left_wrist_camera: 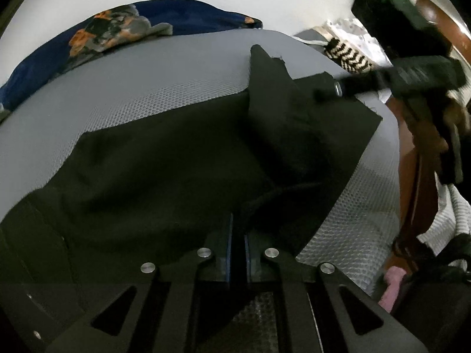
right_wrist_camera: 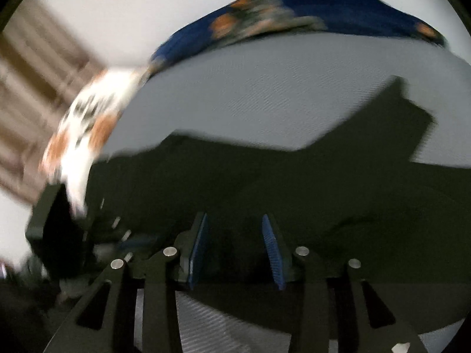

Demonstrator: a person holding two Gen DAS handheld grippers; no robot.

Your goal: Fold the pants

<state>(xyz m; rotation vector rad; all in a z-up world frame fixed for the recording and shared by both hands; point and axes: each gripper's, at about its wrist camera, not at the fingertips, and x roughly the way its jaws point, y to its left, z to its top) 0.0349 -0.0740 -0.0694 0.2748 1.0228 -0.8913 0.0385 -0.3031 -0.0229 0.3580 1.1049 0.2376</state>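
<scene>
The black pants lie spread on the grey mattress, rumpled, one part already turned over on top. The left gripper is pinched tight on the near edge of the cloth, while the right gripper stands partly open above the pants, holding nothing. Most of the folding looks left to do.

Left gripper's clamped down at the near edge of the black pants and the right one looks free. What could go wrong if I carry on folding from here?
1. The left gripper is shut on a bunched fold of the black pants; it may hold several layers, so pulling could drag everything across the grey mattress.
2. The right gripper is open, holding nothing; a one-sided lift may skew the fold.
</scene>
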